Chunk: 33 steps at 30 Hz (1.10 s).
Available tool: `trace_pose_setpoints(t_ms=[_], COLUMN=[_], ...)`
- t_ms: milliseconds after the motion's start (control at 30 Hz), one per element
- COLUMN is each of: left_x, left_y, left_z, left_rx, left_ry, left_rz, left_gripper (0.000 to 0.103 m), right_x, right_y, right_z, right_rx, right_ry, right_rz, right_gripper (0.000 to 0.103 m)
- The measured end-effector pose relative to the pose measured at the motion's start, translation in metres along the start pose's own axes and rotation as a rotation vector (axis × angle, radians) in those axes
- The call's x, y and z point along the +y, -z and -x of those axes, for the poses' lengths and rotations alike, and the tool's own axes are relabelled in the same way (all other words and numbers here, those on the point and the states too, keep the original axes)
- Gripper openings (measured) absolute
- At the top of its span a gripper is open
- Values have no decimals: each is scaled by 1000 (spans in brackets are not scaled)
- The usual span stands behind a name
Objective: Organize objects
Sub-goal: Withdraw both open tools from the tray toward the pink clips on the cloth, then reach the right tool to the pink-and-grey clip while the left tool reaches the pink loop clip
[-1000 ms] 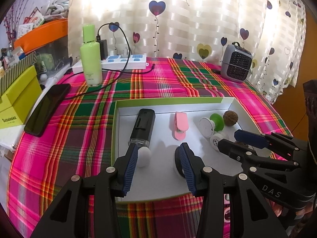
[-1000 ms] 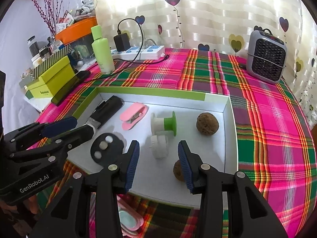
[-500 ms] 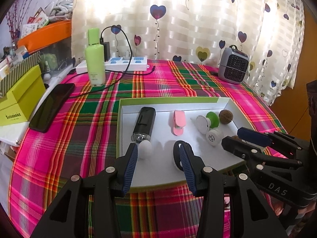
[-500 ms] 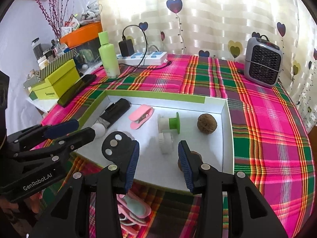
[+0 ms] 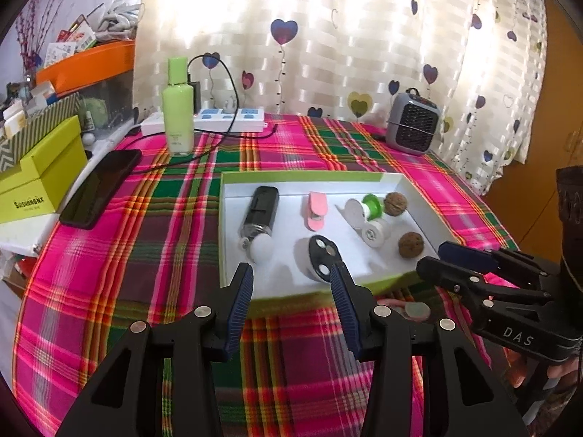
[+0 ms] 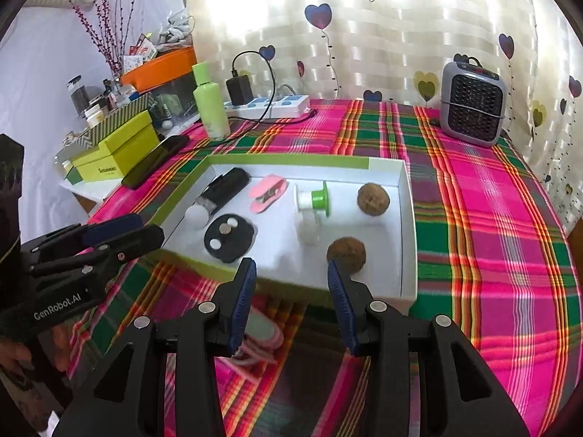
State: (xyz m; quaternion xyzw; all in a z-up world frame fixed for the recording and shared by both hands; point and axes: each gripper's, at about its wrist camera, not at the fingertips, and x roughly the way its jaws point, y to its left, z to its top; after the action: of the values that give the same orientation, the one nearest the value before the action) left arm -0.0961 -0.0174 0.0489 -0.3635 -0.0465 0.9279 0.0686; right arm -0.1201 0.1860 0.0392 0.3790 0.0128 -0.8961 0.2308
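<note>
Left gripper (image 5: pixel 288 280): jaws apart, nothing between the pads; it hangs over the plaid tablecloth (image 5: pixel 153 218) just short of the box's near wall.
Right gripper (image 6: pixel 291 280): jaws apart, empty; likewise short of the near wall, beside the left gripper.
Change since a second ago: both grippers have drawn back from over the tray interior; their fingertips, earlier above the white floor, now sit over the near rim and the cloth. Jaw gaps are unchanged.
Box (image 5: pixel 291 178): shallow white tray with green rim, centred on the table, flat.
Contents, left to right: black cylindrical device with white ball tip (image 5: pixel 260 215); pink clip (image 5: pixel 316 209); green-and-white spool (image 5: pixel 366 208) with a white spool (image 5: pixel 373 233) just in front of it; two walnuts, far (image 5: pixel 394 204) and near (image 5: pixel 411 244); black round disc with three metal dots (image 5: pixel 322 256) near the front wall.
Outside the box: pink items (image 6: pixel 260 335) lie on the cloth below the near wall, partly hidden by the right gripper; their kind cannot be told.
Not task items: green bottle (image 5: pixel 177 109), power strip (image 5: pixel 229 120), small heater (image 5: pixel 413 127), phone (image 5: pixel 102 185).
Task reading: the retreat with empty jaws suggests a placement is finished; seven items are in the tray.
Next step, as judged: the pink items outside the box are the likely remaining pick, and either gripper is near them.
</note>
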Motion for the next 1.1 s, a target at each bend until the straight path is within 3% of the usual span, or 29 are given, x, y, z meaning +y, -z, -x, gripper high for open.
trace_pose_setpoints(t_ms=[600, 1100], left_x=[-7, 1], left_y=[31, 43], left_z=[-1, -4], left_rx=[83, 119], left_ry=[92, 103], left_rz=[28, 72], left_gripper=[43, 43], right_x=[7, 17], right_y=[36, 50], right_z=[11, -2], right_rx=[43, 122], right_ry=[-135, -214], right_rz=[1, 16], right_gripper=[42, 42])
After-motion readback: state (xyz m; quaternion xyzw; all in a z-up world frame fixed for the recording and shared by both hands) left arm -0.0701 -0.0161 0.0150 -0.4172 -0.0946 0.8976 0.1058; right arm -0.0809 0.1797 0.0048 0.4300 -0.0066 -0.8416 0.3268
